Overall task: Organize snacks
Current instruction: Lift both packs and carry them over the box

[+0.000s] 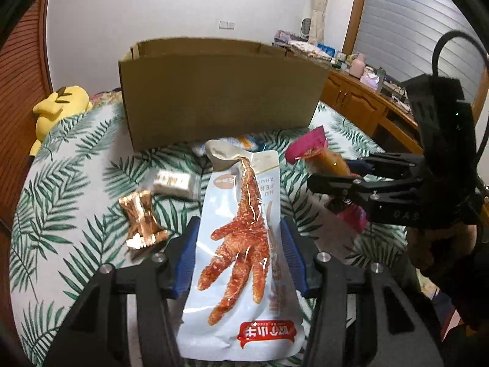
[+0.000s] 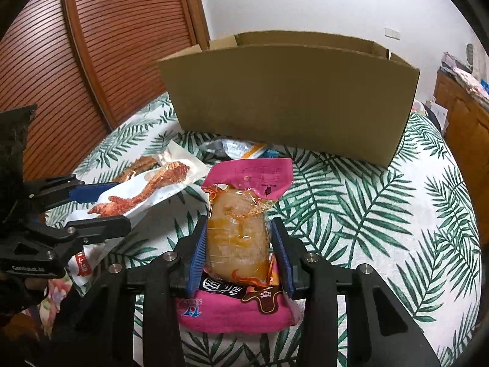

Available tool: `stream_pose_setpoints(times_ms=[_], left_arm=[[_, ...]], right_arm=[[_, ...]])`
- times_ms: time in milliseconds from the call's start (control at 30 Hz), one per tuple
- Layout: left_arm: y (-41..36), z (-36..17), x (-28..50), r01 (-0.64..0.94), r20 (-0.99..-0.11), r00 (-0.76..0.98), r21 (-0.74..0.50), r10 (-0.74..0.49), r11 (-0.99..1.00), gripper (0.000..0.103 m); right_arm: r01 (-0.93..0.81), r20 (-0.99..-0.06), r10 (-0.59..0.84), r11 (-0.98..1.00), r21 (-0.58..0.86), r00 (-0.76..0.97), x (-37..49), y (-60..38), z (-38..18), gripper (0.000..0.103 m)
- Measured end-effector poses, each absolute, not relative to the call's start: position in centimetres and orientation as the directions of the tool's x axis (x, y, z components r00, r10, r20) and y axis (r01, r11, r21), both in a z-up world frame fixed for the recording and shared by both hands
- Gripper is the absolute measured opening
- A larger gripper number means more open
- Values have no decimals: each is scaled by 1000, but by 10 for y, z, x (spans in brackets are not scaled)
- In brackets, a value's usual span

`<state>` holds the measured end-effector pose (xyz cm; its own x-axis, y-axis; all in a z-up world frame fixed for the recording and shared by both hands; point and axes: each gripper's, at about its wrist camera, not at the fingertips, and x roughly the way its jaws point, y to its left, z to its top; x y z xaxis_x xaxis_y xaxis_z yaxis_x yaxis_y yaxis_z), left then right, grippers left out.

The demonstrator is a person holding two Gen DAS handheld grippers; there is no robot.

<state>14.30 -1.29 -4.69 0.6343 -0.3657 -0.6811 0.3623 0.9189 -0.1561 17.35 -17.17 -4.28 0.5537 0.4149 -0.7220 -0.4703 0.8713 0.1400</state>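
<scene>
Left tool [image 1: 238,253] pinches chicken-foot packet [image 1: 241,244]; right tool [image 2: 241,253] pinches pink packet [image 2: 244,238] (box [image 2: 290,91] interior hidden).

Box [image 1: 214,98]: plain matt brown cardboard; sheet [image 1: 76,159]: matt woven cloth with leaf print; door [image 2: 122,30]: ribbed reddish wood with a slight sheen; plush [image 1: 58,107]: soft yellow fabric. Chicken-foot pack [image 1: 241,260] is glossy white plastic film with a clear window, pink pack [image 2: 241,223] is shiny wrinkled plastic, clear over the contents, and the candy [image 1: 142,220] is in crinkled metallic copper foil. Left gripper [image 1: 238,257] and right gripper [image 2: 241,253]: matt black plastic with bare metal screw heads, fingers [image 1: 186,260] faced with ridged blue pads.
</scene>
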Motion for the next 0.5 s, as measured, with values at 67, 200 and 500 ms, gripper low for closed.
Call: stream_pose_setpoints(times_ms=[67,200,500], left_arm=[[-12,-38,144,364,-667,645,-160,-372,918,50],[-10,-17,149,366,-632,675,-163,-382,916,50],[-8,27,171,376,-573,724,-139,-384,916,50]], right_arm=[[-474,-711,420,870,138,564,174,-173,-35,40],[-483,-684,434,865,135,586,176,-175,-19,41],[-500,-627,442,861,95,641,195,-179,22,41]])
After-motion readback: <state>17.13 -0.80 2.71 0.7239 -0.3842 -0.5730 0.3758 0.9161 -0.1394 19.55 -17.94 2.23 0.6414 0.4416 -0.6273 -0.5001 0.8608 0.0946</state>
